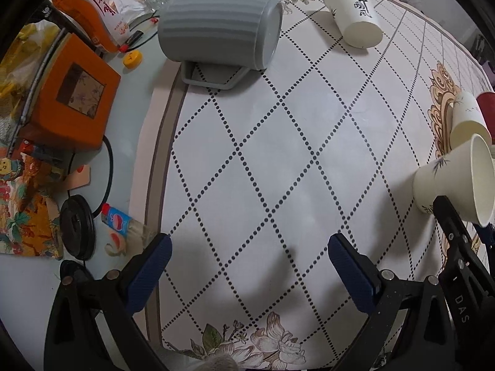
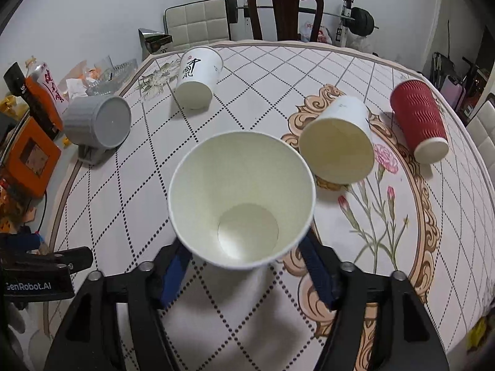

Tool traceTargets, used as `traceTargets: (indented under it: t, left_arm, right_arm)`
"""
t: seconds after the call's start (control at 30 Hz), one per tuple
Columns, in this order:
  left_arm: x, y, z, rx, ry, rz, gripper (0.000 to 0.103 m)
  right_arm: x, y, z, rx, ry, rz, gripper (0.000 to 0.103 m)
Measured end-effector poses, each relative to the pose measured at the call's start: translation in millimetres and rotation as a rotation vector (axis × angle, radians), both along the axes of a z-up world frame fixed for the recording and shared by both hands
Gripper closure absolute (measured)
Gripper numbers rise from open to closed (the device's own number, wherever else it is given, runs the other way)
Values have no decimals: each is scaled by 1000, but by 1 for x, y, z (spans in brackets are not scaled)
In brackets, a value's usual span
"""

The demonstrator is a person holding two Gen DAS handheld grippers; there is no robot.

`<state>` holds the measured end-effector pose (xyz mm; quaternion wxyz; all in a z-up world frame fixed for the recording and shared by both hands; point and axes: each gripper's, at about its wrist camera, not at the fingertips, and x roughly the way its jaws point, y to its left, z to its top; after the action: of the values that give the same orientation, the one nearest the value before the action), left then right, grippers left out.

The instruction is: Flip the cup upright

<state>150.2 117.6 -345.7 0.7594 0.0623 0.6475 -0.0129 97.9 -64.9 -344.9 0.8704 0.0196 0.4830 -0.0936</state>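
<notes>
The right hand-held gripper pinches a white paper cup by its sides, mouth tilted toward the camera, lifted off the tabletop, probably mid-turn to set it on its base. The left hand-held gripper hangs spread and empty. Beyond the held cup, three paper cups and a grey mug lie tipped.

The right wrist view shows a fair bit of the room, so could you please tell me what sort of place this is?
Probably a home dining room: a floral tablecloth covers the table, a wooden dining chair stands behind, and a barbell rack lines the wall.
</notes>
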Motion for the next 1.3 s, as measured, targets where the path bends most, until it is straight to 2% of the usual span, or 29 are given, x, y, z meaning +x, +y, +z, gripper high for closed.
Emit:
traceTargets:
  t: [0.13, 0.33, 0.53, 0.7, 0.9, 1.07, 1.3]
  left_arm:
    - [-15, 0, 11, 4, -25, 2, 0]
    - [-42, -5, 54, -1, -79, 10, 0]
    - [-70, -5, 117, -19, -158, 3, 0]
    - [-96, -7, 177, -40, -266, -7, 0]
    - [-135, -12, 247, -66, -391, -1, 0]
    - [-164, -15, 279, -74, -443, -4, 0]
    - [-194, -16, 303, -81, -477, -3, 0]
  right_arm:
    - [-10, 0, 8, -11, -3, -1, 20]
    - [-32, -5, 41, -44, -13, -56, 2]
    - [-65, -5, 111, -112, -40, -92, 0]
    - [-102, 5, 186, -161, -92, -65, 0]
    - [-146, 6, 263, -167, -149, -52, 0]
    - [-179, 3, 309, -156, -176, -52, 0]
    - [-210, 2, 342, -146, -194, -48, 0]
